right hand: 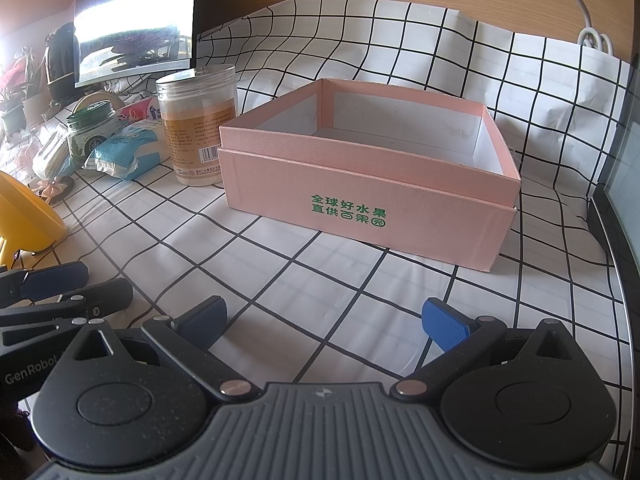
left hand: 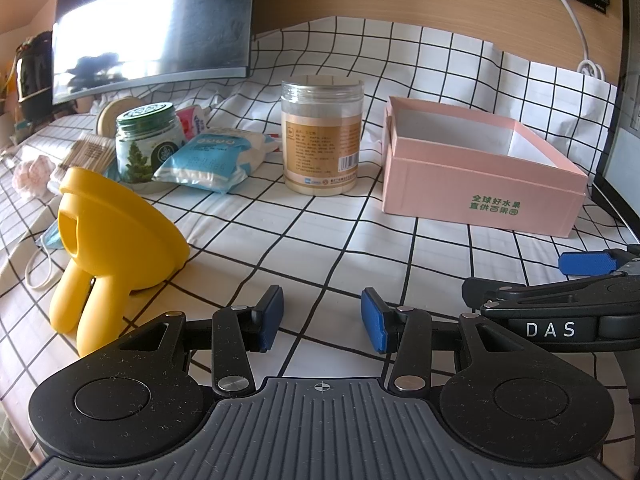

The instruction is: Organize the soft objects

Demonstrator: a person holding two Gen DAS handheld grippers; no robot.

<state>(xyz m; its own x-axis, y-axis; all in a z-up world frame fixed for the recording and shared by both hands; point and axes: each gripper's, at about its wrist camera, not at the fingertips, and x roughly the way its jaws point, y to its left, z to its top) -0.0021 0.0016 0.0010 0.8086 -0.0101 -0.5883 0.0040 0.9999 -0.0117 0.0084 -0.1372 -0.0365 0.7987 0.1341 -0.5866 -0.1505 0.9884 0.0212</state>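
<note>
An open pink box (left hand: 480, 178) (right hand: 360, 200) with green lettering stands on the checked cloth, nothing visible inside it. Left of it lie soft items: a blue-and-white pack of cotton pads (left hand: 212, 158) (right hand: 124, 150), a pink tissue pack (left hand: 192, 120) (right hand: 144, 112), a bag of cotton swabs (left hand: 86, 154), a pink fabric flower (left hand: 32, 172) and a blue face mask (left hand: 50, 238). My left gripper (left hand: 322, 318) hovers open over bare cloth, nothing between its blue pads. My right gripper (right hand: 326, 320) is open wide in front of the box, holding nothing.
A clear plastic jar (left hand: 322, 136) (right hand: 198, 124) stands between the soft items and the box. A green-lidded glass jar (left hand: 148, 144) and a yellow plastic stand (left hand: 108, 240) sit at the left. A monitor (left hand: 152, 28) rises behind, a white cable (left hand: 572, 20) at the back right.
</note>
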